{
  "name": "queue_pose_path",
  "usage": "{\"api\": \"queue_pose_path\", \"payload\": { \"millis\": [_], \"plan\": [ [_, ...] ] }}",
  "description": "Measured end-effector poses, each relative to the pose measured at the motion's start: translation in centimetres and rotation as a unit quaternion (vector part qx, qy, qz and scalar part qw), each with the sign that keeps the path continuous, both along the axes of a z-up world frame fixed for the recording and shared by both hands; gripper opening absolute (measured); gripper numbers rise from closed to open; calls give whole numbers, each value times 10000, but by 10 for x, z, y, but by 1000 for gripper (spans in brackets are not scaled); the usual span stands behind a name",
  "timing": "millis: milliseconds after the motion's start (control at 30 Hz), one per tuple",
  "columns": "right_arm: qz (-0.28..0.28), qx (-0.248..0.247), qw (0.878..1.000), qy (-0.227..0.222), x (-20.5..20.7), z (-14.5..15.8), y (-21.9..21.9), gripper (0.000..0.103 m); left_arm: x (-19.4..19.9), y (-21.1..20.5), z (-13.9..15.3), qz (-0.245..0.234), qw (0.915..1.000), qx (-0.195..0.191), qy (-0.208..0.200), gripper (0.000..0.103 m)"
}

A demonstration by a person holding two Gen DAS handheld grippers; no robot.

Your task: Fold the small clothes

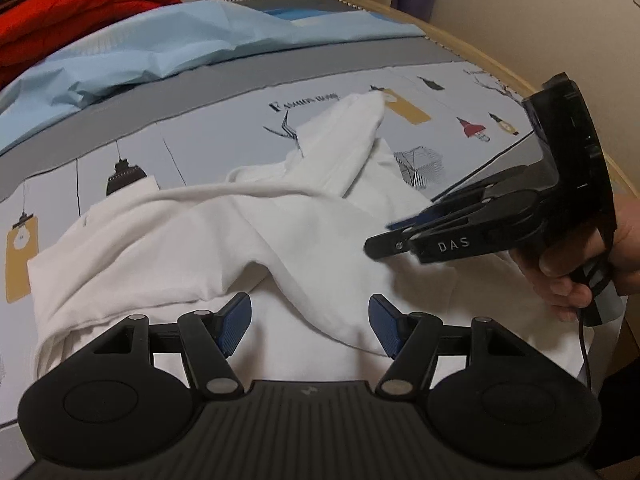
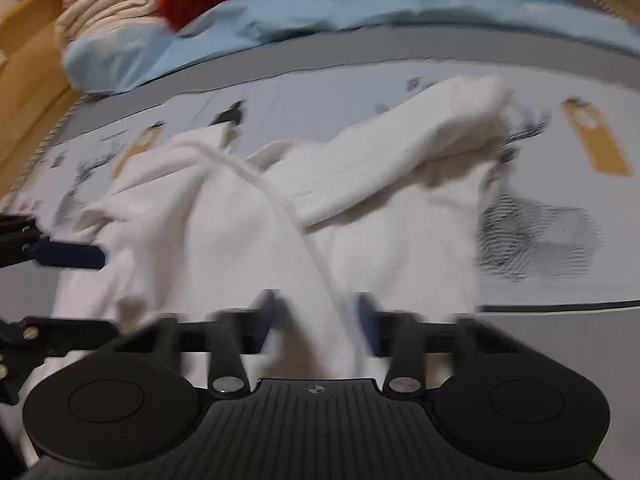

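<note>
A: Garment [image 1: 224,232] is white, rumpled, on the bed [image 1: 200,132] toward the near edge, one long tube [image 1: 352,136] pointing at the far edge

B: And the tongs?

A: Left tongs [image 1: 310,312] are spread over the near hem, nothing between the pads. Right tongs [image 1: 380,242] look pressed together; their own view is blurred, but a ridge of cloth runs up between the pads, so I judge they pinch the garment

B: How will it handle?

A: Light, soft and limp, I'd say. It will sag and drag its loose parts along, and thin knit can slip from a shallow pinch

B: So where to grab?

A: At edges and corners, both layers at once: the near hem for the left, the fold or the tube's end for the right. Pull it flat before folding
</note>
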State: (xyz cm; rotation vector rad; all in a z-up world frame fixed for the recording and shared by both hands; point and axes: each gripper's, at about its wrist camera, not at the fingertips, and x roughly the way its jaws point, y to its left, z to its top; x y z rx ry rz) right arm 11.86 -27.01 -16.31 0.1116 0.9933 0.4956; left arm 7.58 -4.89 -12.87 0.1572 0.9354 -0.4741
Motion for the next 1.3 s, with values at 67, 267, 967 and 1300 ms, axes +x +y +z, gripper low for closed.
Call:
{"api": "queue_pose_path", "payload": {
  "millis": [67, 267, 967, 1300],
  "plan": [
    [153, 335, 9993, -100, 0, 11, 1, 4, 1, 3, 2, -3, 10000, -3, -74, 71],
    [286, 2501, 9676, -207, 6, 63, -6, 3, -2, 11, 18, -189, 9964, -666, -485, 77],
    [-2265, 232, 9719, -594, 51, 50, -19, 42, 24, 325, 51, 5105, 8006, 2976, -998, 28],
    [-2297, -809, 9695, 284, 58, 0, -20, 59, 49, 204, 11, 2845, 9575, 294, -373, 59]
  ]
}}
